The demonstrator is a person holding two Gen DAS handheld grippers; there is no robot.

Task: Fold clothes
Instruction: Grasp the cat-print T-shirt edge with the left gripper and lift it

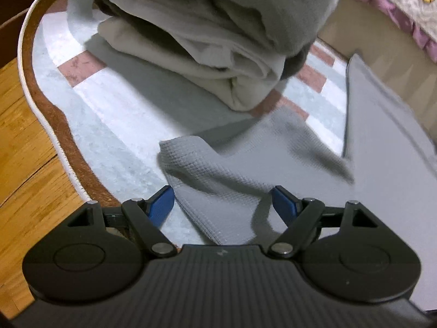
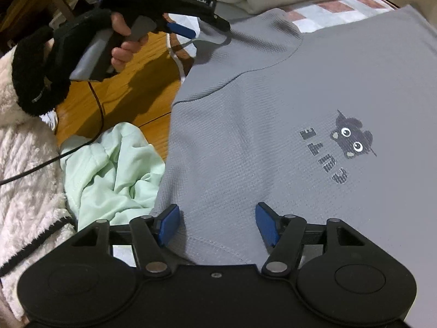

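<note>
On patterned bench (image 1: 114,125), grey T-shirt (image 2: 273,125) lies print-up, spread flat; sleeve (image 1: 207,169) rumpled near bench edge. Left gripper (image 1: 222,205) over sleeve, fingers (image 1: 161,203) apart, gripping nothing. Right gripper (image 2: 215,225) over hem, fingers (image 2: 266,225) likewise spread, empty. Stack of folded clothes (image 1: 207,43) sits just beyond shirt; mint-green garment (image 2: 109,169) hangs beside bench. Risk, judged: shallow pinch on sleeve slips, fold goes crooked; wide sweep of cloth could topple stack or drag shirt over edge.
</note>
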